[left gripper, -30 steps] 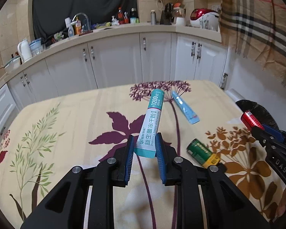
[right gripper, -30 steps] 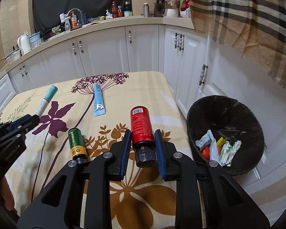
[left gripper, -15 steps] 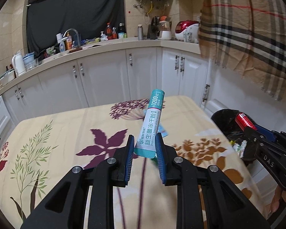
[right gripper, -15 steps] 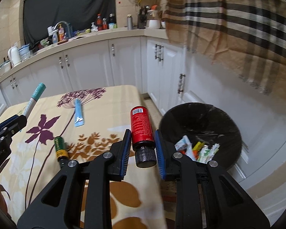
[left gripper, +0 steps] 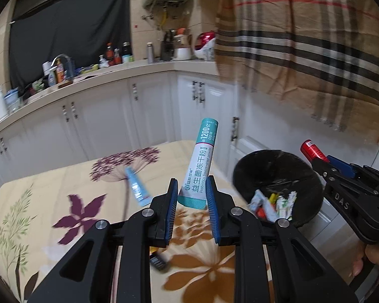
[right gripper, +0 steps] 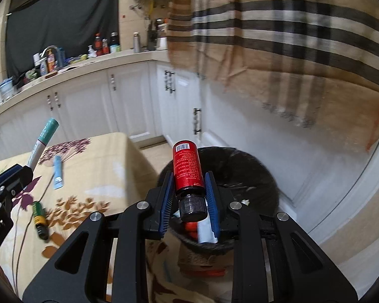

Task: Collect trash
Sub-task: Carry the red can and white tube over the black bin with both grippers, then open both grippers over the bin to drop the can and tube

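Observation:
My left gripper (left gripper: 190,202) is shut on a white and teal powder sachet (left gripper: 200,162) and holds it upright above the table's right part. My right gripper (right gripper: 189,199) is shut on a red bottle (right gripper: 188,169) with a black cap, held over the black trash bin (right gripper: 252,174). The bin (left gripper: 278,176) holds several wrappers and stands on the floor right of the table. A blue sachet (right gripper: 57,174) and a green bottle (right gripper: 39,216) lie on the flowered tablecloth (right gripper: 101,166). The right gripper with the red bottle (left gripper: 313,151) shows at the right of the left wrist view.
White kitchen cabinets (left gripper: 149,111) with a cluttered counter run behind the table. A plaid cloth (right gripper: 290,38) hangs on the wall above the bin. The table edge (right gripper: 139,151) lies just left of the bin.
Both grippers have swung right toward the bin with their loads. The red bottle now hangs over the bin, and the sachet has come near the table's right edge.

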The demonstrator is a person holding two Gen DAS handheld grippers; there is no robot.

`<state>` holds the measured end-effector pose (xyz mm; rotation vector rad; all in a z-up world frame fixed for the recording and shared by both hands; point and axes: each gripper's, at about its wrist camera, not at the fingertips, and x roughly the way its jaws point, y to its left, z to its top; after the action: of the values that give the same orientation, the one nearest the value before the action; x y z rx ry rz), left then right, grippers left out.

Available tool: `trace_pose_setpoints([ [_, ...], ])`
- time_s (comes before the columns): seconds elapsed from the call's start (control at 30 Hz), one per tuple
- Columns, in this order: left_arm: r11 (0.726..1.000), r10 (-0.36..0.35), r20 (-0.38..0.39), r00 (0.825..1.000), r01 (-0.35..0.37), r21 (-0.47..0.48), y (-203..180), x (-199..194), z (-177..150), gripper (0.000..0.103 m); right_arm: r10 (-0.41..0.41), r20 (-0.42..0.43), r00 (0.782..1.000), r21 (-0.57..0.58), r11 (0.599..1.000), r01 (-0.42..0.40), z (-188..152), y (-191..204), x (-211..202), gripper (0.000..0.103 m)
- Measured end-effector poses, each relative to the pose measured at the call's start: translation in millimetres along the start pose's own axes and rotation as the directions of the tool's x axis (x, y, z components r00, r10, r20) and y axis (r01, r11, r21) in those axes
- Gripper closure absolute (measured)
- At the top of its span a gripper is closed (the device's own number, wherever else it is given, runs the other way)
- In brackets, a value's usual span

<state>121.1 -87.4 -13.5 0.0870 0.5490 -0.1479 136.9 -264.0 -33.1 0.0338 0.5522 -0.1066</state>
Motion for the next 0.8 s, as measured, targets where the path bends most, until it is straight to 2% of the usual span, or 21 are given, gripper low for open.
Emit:
trace_pose_setpoints([
  [0.33,0.997,-0.058,-0.027,0.998,0.059,0.047,-51.0,45.2,16.7,0.079,-0.051,-0.011,0.999,0.066,0.996,0.052,6.6,-37.6,32.4,0.078],
  [0.73,0.994,-0.073,-0.059,0.996,0.077,0.075,-90.5,96.9,31.6,0.078,-0.092,-0.035,0.995,0.127,0.987,0.096,8.0,-65.7,72.8,0.078],
  [0.8,0.993,-0.076,-0.075,0.994,0.082,0.082,-95.1,106.1,33.0,0.073,-0.094,-0.047,0.995,0.132,0.986,0.099,7.8,-69.6,79.4,0.073],
])
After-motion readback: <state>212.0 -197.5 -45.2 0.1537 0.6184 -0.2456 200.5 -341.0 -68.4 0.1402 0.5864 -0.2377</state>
